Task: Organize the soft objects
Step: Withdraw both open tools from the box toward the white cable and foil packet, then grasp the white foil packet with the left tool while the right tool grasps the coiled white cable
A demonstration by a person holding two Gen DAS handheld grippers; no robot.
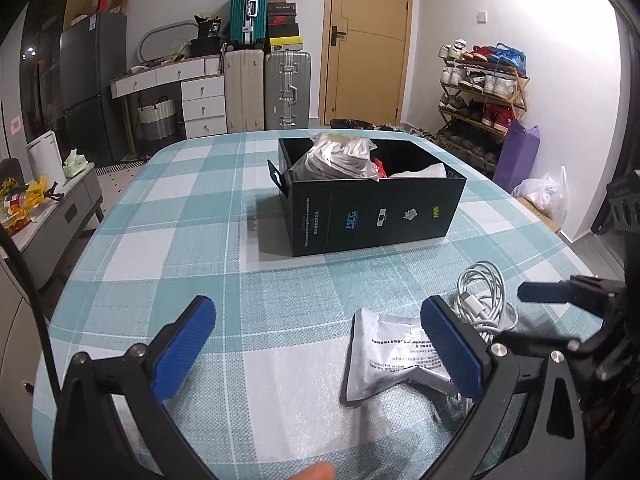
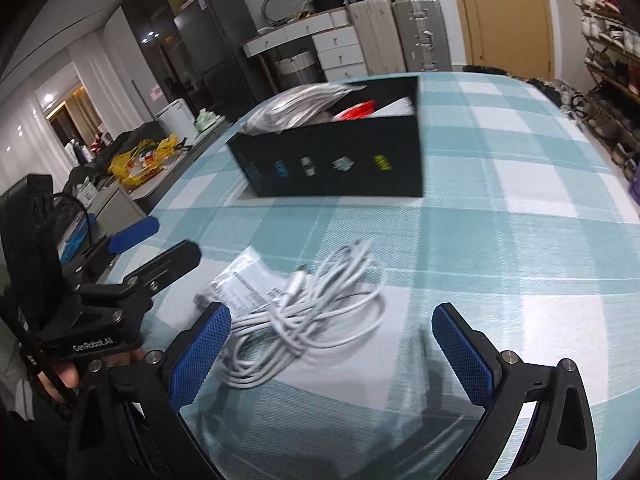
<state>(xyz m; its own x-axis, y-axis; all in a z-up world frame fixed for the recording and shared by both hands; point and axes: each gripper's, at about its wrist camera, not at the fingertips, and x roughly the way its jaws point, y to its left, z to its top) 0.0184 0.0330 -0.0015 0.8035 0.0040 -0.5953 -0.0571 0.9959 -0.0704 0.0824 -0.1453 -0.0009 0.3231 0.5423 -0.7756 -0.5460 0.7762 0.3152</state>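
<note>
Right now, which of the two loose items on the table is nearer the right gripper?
The coiled white cable, lying between the open right gripper's fingers. The flat silver pouch sits beyond it, partly under the cable, toward the left gripper.

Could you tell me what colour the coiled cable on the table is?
White. The coiled cable shows best in the right wrist view, lying between the open fingers.

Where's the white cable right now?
The cable lies coiled on the tablecloth ahead of the open right gripper, beside the silver pouch, nearer than the black box.
</note>
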